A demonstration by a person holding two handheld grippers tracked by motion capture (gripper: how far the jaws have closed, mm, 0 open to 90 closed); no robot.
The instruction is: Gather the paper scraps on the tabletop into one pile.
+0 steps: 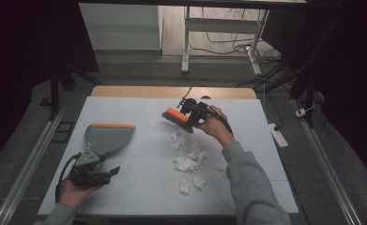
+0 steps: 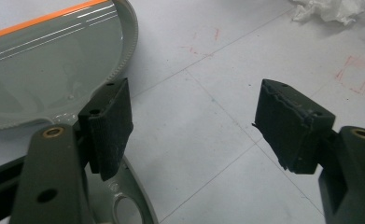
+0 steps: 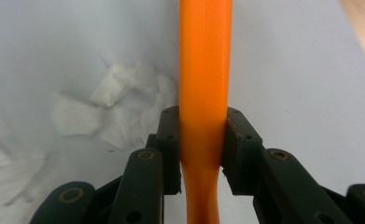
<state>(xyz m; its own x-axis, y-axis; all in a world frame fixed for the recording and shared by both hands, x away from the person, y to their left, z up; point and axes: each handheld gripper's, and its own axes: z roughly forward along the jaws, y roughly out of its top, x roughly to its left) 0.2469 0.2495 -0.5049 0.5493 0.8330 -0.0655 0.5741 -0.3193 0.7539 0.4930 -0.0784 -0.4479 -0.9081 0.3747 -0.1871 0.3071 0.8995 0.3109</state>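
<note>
A light, stiff brush (image 1: 177,116) is being clamped by its orange handle in the right tool (image 3: 202,140), the left tool (image 2: 194,126) gaping empty.

Picture edges crop the orange brush handle (image 3: 204,93) and grey dustpan (image 2: 45,70)

My overhead camera looking forward and down on the table (image 1: 139,185), my jaw cameras close up, all sharing its white top.
</note>
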